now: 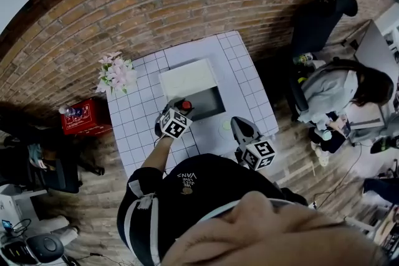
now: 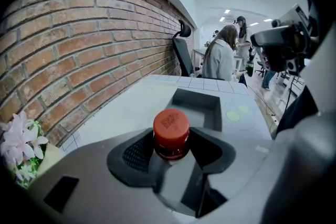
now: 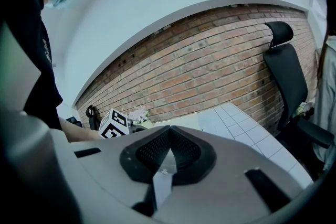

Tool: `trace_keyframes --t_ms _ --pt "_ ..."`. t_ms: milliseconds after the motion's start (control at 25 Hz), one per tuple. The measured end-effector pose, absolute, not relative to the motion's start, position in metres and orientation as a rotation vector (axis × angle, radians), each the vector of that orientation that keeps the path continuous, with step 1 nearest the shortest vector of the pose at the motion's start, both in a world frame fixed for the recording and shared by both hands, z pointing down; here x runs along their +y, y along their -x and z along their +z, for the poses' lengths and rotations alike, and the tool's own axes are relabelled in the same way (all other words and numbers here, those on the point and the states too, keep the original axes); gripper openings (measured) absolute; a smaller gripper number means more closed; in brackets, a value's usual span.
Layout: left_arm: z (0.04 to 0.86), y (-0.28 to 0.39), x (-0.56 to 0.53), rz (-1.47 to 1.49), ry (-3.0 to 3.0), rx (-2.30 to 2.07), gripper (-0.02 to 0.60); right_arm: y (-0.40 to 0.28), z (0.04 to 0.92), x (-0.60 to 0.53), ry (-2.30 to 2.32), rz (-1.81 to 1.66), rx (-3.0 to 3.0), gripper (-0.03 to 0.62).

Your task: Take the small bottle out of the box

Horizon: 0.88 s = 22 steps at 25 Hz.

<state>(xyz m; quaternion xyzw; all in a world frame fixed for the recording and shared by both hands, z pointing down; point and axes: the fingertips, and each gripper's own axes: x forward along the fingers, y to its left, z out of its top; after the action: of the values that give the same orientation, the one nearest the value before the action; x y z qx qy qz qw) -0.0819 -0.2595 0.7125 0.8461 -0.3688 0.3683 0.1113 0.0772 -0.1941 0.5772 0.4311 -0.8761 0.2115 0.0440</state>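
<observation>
The left hand-held gripper (image 2: 171,143) is angling downward and pinching the small bottle (image 2: 171,126), its dark pads pressing on either side just under the red cap, so the bottle is standing upright between the jaws at the near left corner of the box (image 2: 198,98). Whether its base is already clear of the box is not showing in any view. Off to the right of that gripper, and slightly nearer the person, the right hand-held gripper (image 3: 168,139) is hovering over the white tiled surface (image 1: 134,124) with its jaws pressed together and nothing between them. Just beyond the bottle, the box's grey cavity is lying open, and its white lid (image 1: 189,79) is folding back on the far side. To the right of the box, ahead of the right gripper, two pale green round marks (image 2: 236,113) are showing on the surface. Far to the left of the left gripper, a bunch of pink flowers (image 1: 116,73) is sitting at the surface's corner. Beyond everything, a brick wall (image 2: 79,50) is running behind the surface, with a black chair (image 3: 286,71) against it and a seated person (image 1: 336,93) farther right.
</observation>
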Motion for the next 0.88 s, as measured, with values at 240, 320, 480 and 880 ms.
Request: trace_keyframes --t_ms 240,320,480,880 --pt "0.682 0.089 -0.260 1.016 -2.496 -1.203 0.221 -0.070 0.571 -0.201 -1.240 0.633 -2.720 -0.002" --pt "0.670 0.090 -0.259 0.991 -2.505 -1.246 0.221 -0.068 0.570 -0.204 -1.205 0.622 -2.737 -0.002" --pt "0.648 0.091 -0.257 0.927 -2.512 -1.329 0.221 -0.063 0.567 -0.210 -1.130 0.599 -2.769 -0.002" --pt "0.620 0.085 -0.233 0.849 -2.456 -1.511 0.221 -0.063 0.568 -0.211 -0.928 0.567 -2.838 -0.002"
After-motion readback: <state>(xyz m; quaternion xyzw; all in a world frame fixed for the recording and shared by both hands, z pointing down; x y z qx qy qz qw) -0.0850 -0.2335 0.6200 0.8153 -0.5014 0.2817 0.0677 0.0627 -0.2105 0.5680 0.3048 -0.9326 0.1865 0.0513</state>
